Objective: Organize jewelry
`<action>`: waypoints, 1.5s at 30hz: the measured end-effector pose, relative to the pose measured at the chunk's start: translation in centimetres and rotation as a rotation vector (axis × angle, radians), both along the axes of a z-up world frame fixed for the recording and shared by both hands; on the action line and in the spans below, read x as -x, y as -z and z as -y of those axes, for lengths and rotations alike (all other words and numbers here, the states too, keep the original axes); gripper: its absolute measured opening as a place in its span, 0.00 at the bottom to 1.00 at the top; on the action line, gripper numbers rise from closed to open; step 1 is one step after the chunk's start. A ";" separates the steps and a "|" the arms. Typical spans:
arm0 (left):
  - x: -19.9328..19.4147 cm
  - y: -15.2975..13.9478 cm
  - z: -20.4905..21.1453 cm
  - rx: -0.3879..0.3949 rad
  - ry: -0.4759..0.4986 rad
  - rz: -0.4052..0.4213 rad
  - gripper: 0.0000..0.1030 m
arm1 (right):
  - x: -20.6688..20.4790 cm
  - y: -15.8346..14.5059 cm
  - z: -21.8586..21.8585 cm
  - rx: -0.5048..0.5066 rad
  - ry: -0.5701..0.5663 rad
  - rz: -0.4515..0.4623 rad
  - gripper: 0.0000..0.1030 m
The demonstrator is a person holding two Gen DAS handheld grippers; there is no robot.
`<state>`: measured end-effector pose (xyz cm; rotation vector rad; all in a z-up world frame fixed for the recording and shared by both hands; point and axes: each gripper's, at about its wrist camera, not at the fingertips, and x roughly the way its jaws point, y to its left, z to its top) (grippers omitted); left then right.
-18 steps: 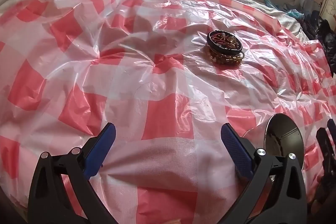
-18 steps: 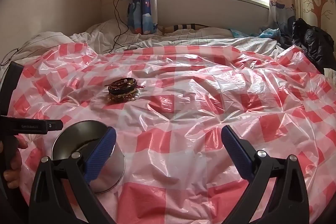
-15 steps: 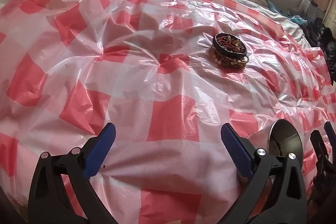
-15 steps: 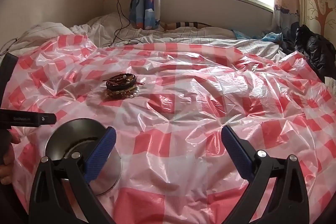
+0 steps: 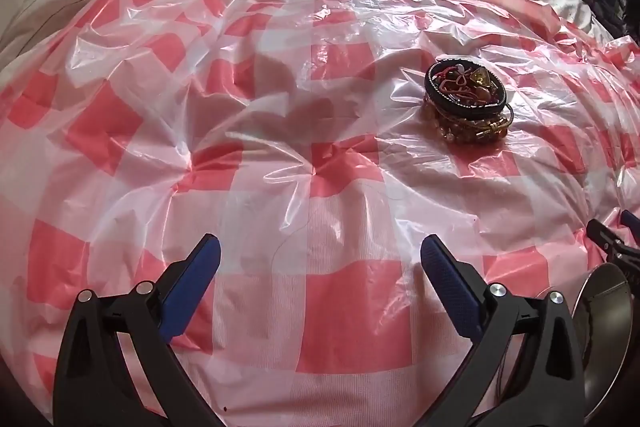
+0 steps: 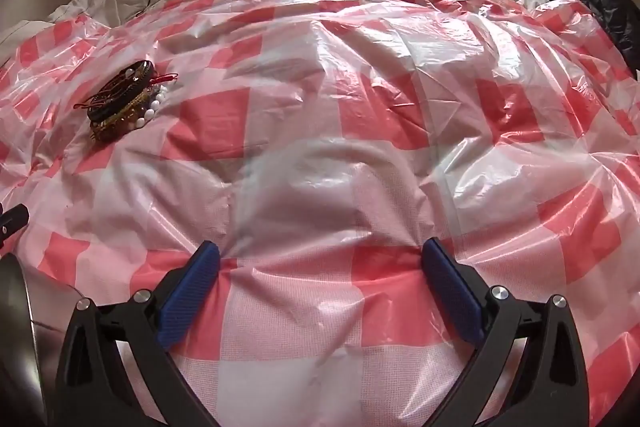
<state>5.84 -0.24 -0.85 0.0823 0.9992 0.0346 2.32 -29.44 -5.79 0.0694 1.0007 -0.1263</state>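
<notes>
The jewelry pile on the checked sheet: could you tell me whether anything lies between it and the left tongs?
Nothing visible does. Only bare, wrinkled checked sheet lies between the open left tongs and the jewelry pile; the metal tin sits off to the right.

From each wrist we look steeply down, close over the checked plastic sheet [image 5: 320,155], and both views share the jewelry pile [image 5: 466,103], lying right of centre from the left wrist and far left from the right wrist.

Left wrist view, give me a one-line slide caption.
Open left tongs hover above checked plastic sheet, jewelry pile ahead right, metal tin at edge.
</notes>
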 end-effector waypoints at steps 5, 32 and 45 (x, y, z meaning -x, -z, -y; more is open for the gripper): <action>-0.5 0.3 -0.2 0.054 -0.018 -0.008 0.94 | 1.1 -0.2 0.2 0.007 0.006 -0.011 0.94; -0.9 0.3 -1.5 0.170 -0.044 -0.042 0.93 | -0.1 -0.2 -0.2 0.015 -0.004 -0.019 0.94; -0.6 0.5 -1.2 0.132 -0.047 -0.037 0.93 | -0.1 -0.2 -0.1 0.014 -0.005 -0.018 0.94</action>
